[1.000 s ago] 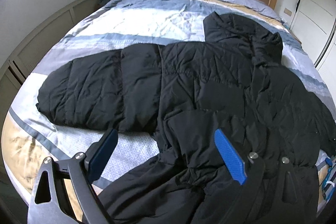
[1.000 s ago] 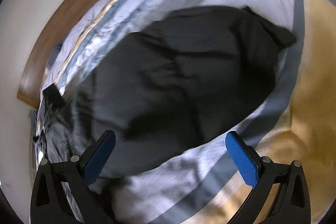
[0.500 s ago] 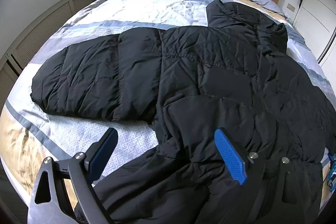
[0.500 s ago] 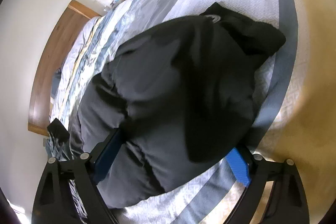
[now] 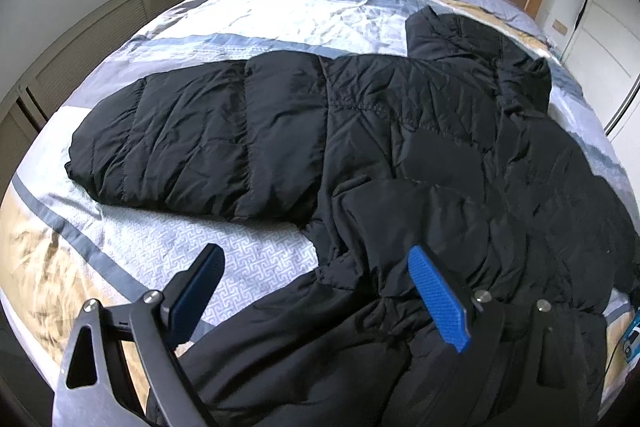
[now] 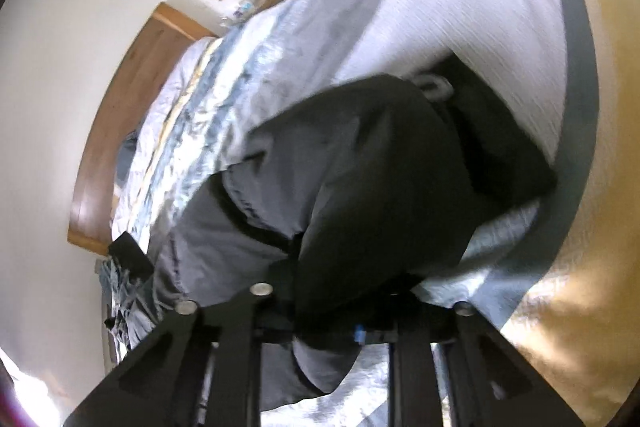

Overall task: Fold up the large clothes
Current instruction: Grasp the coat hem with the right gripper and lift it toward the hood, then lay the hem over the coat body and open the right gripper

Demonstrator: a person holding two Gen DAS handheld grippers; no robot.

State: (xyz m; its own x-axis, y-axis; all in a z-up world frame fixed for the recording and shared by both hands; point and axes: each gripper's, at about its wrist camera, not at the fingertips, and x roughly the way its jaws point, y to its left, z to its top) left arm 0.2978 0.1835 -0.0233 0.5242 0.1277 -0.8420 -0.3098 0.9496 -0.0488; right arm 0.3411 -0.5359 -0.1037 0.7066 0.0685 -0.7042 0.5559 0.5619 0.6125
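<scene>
1. My right tongs [image 6: 320, 323] are pressed together on a fold of the black puffer jacket [image 6: 360, 187] — the cloth bunches straight into the jaws and hides the pads, so the pinch looks firm.
2. My left tongs [image 5: 316, 291] are spread wide and hold nothing; one pad hangs over the patterned bedspread [image 5: 256, 259], the other over the jacket's [image 5: 400, 131] lower front.
3. Ahead of the left tongs the jacket lies spread across the bed, one sleeve [image 5: 192, 135] stretched off to their left, the collar at the far end.
4. I judge it soft, bulky and light, with a slick shell — thin pinches may slip, so I'd take a thick quilted seam or the cuff.
5. No containers in view.
</scene>
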